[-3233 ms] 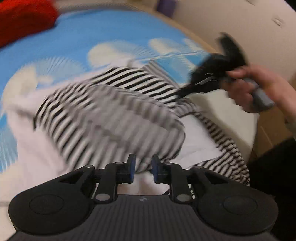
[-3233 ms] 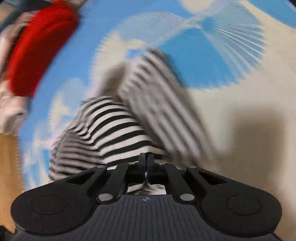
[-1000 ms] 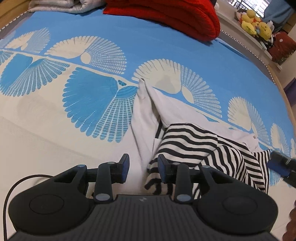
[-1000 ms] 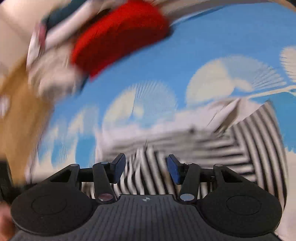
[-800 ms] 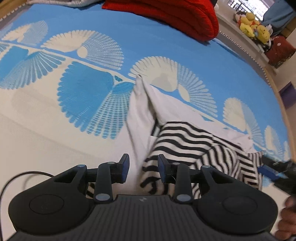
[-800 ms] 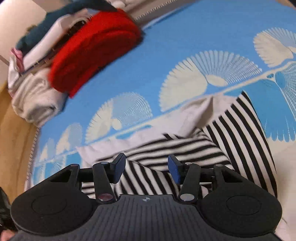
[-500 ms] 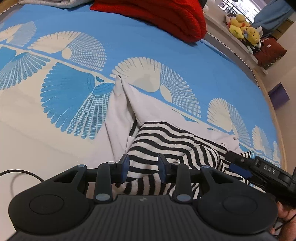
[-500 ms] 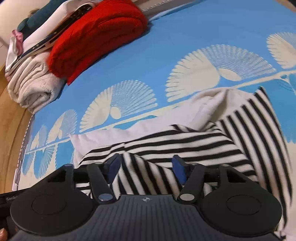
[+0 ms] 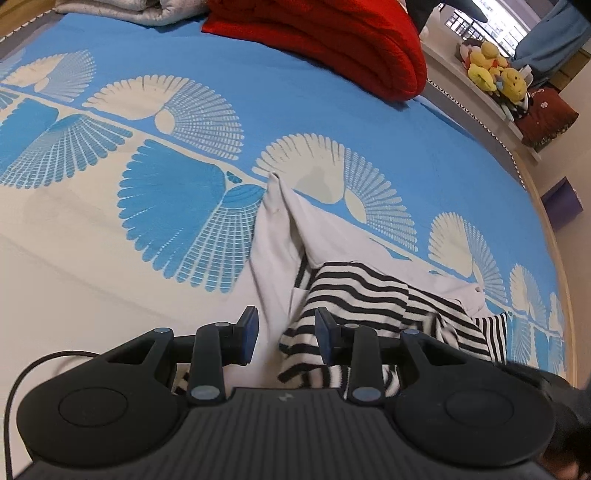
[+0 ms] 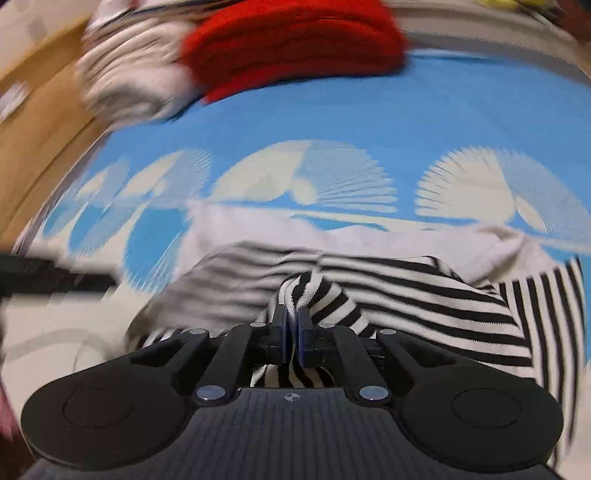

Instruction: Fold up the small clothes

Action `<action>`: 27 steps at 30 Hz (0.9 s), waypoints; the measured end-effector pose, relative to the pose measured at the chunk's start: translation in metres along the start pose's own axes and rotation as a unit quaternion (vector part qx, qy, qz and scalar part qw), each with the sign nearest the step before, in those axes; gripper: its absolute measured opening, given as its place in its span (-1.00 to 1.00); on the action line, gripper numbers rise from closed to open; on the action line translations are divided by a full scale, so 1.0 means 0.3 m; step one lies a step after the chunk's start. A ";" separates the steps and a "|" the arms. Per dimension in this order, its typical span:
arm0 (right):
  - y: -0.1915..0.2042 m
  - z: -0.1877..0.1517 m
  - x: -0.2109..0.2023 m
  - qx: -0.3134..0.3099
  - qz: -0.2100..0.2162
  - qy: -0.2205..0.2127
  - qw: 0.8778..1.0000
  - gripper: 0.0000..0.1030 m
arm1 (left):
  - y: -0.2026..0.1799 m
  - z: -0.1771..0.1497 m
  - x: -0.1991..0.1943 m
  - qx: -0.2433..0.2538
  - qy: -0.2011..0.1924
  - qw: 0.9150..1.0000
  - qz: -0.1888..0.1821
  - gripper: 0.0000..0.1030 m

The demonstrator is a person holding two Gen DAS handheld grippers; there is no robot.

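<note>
A small black-and-white striped garment with plain white parts lies crumpled on the blue and cream fan-patterned bedspread. My left gripper is open just above its near striped edge, with cloth between and below the fingers. My right gripper is shut on a bunched fold of the striped garment; that view is blurred by motion. The right gripper's dark body shows at the lower right of the left wrist view.
A folded red blanket and a grey-white quilt lie at the far side of the bed. Yellow plush toys sit on a ledge beyond the bed's right edge. A wooden floor shows at left.
My right gripper has closed from open onto a fold of the striped garment and is moving. My left gripper has stayed open over the garment's near edge.
</note>
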State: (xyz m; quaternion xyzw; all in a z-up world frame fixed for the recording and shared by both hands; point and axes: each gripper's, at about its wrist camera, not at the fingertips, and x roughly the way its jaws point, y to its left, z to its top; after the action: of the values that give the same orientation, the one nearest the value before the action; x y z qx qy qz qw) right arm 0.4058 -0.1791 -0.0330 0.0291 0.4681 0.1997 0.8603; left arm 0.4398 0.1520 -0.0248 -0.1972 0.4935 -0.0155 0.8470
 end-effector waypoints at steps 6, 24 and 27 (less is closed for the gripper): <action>0.069 -0.135 -0.094 -0.119 0.094 0.098 0.984 -0.79 | 0.019 -0.008 -0.007 0.017 0.006 1.000 0.005 -0.28; -0.218 -0.052 -0.070 0.139 0.118 0.005 0.983 -0.07 | -0.050 -0.037 0.040 0.047 0.022 0.999 0.007 -0.18; -0.159 -0.137 0.070 0.081 0.062 0.122 0.987 -0.07 | -0.079 -0.051 0.057 0.059 0.029 0.998 0.004 -0.12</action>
State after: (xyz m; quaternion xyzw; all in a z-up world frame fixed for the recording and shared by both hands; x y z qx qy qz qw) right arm 0.3975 -0.2209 -0.0839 0.1034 0.5815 0.2162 0.7775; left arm 0.4397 0.1215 -0.0372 -0.1442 0.5165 -0.0469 0.8428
